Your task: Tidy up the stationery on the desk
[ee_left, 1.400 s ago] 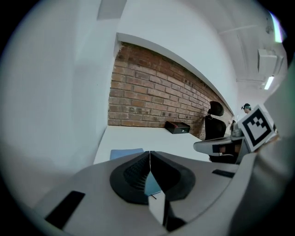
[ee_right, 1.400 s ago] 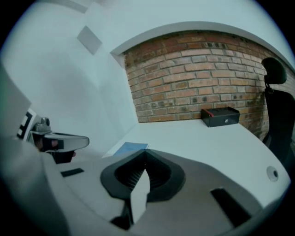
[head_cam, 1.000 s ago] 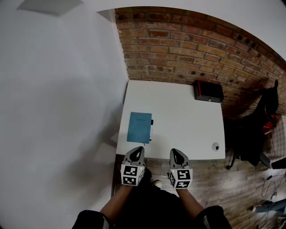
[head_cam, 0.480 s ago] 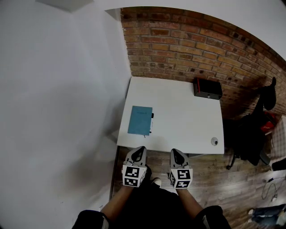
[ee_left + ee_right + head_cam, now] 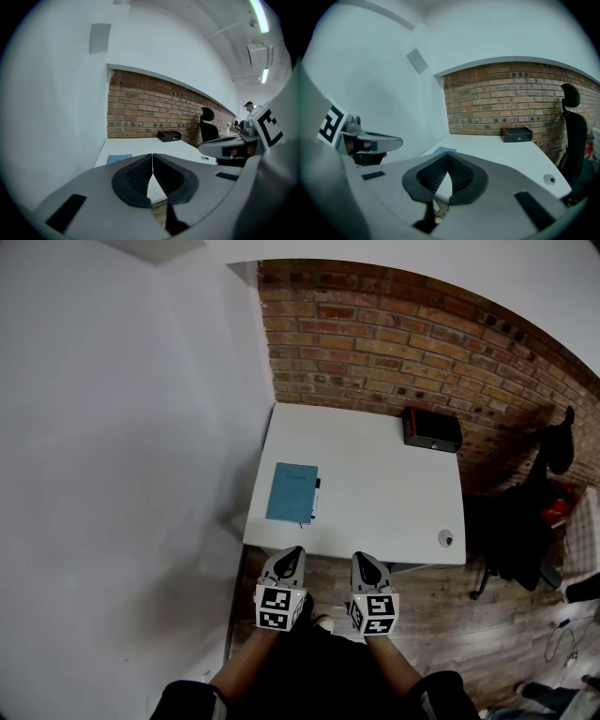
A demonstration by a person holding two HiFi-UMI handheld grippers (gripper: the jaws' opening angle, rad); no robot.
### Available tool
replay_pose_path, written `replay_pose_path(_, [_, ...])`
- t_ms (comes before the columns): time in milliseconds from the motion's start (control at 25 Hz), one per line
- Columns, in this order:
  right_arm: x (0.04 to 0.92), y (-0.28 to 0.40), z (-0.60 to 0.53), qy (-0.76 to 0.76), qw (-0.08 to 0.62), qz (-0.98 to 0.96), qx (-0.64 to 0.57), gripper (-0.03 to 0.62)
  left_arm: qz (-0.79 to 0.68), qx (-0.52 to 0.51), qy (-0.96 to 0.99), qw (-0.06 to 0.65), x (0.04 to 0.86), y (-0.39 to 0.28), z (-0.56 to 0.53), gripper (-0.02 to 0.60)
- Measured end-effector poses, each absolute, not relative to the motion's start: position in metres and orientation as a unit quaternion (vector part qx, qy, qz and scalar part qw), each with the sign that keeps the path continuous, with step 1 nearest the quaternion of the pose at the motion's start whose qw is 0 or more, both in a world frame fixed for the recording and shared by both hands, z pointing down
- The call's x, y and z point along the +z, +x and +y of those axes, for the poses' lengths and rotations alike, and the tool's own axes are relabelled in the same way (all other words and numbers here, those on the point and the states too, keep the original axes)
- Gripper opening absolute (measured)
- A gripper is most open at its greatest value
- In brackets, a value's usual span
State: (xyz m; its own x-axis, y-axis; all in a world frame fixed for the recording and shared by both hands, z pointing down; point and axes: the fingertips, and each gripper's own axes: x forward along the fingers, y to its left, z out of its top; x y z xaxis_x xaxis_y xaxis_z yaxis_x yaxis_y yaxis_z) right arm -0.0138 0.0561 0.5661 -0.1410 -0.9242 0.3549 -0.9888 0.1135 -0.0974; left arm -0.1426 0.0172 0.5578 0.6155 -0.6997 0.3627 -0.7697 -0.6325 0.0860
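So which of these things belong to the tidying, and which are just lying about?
Part of the job:
- notebook on the desk
- pen beside its right edge
- black box at the far corner, perhaps for storage

Just there:
- chair
- cable hole in the desk
- brick wall

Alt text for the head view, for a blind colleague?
The left tool and right tool hang shut and empty, side by side, just short of a white desk. On it lie a blue notebook with a pen beside it, near left, and a black box, far right.
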Motion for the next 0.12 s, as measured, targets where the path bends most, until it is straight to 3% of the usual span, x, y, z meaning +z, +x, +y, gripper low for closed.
replay_pose_path(120, [0.5673, -0.0146, 0.057, 0.646, 0.105, -0.739, 0.158, 0.021, -0.41, 0.148, 0.892, 0.116, 0.5586, -0.1423, 0.0189, 0.015])
